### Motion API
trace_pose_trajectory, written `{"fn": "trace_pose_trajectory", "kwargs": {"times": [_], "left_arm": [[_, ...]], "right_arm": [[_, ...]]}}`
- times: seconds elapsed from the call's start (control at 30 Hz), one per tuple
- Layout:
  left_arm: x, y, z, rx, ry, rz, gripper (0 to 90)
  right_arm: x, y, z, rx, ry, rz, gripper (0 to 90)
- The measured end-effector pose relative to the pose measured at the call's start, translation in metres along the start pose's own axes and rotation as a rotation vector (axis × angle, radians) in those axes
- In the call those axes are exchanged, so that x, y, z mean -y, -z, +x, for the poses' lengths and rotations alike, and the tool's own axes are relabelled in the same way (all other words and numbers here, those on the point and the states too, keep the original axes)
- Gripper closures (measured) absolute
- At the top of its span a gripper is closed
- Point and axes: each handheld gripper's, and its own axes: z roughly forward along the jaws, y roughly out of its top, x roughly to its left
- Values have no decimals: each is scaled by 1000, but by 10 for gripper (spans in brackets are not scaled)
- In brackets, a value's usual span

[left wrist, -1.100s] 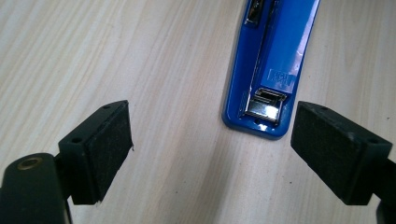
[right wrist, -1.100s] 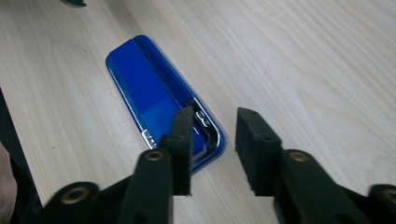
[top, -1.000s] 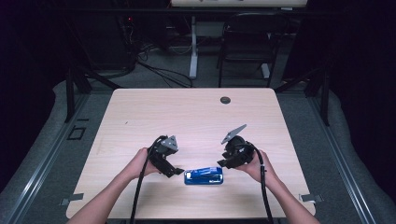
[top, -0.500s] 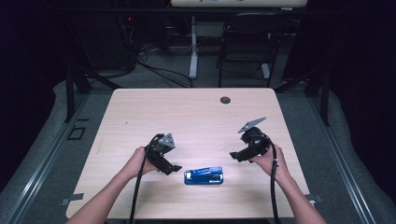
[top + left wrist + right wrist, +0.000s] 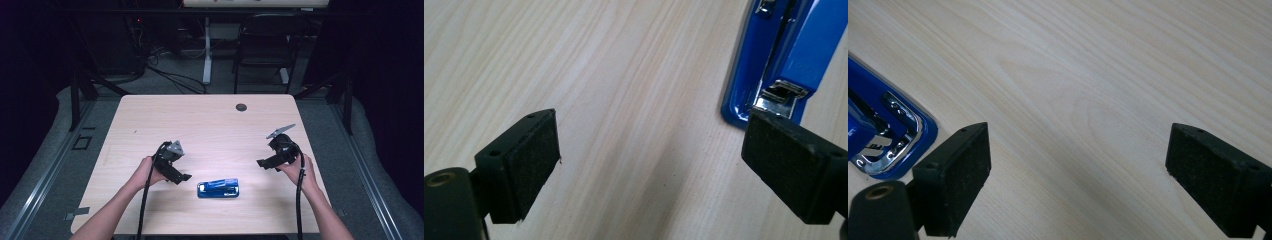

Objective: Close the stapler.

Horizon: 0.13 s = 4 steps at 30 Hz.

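A blue stapler [image 5: 218, 189] is lying flat near the front edge of the worktop [image 5: 200, 125], with bare wood stretching wide toward the far edge, where a small dark disc [image 5: 241, 107] is sitting. The left claw [image 5: 186, 177] is hovering just beside the stapler's left end, released, nothing between its jaws. The right claw [image 5: 260, 163], also released and empty, is now standing well apart to the right, having drawn back from the stapler since a second ago.

A stapler [image 5: 218, 189] lay on the table [image 5: 200, 125] near its front edge, between the left gripper [image 5: 186, 176] and the right gripper [image 5: 260, 163], nearer the left. A chair [image 5: 265, 45] stood behind the table.
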Motion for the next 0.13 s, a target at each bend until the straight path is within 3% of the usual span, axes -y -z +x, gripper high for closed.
{"fn": "trace_pose_trajectory", "kwargs": {"times": [0.13], "left_arm": [[4, -4, 6, -10, 25, 12, 77]], "right_arm": [[2, -8, -1, -12, -5, 37, 80]]}}
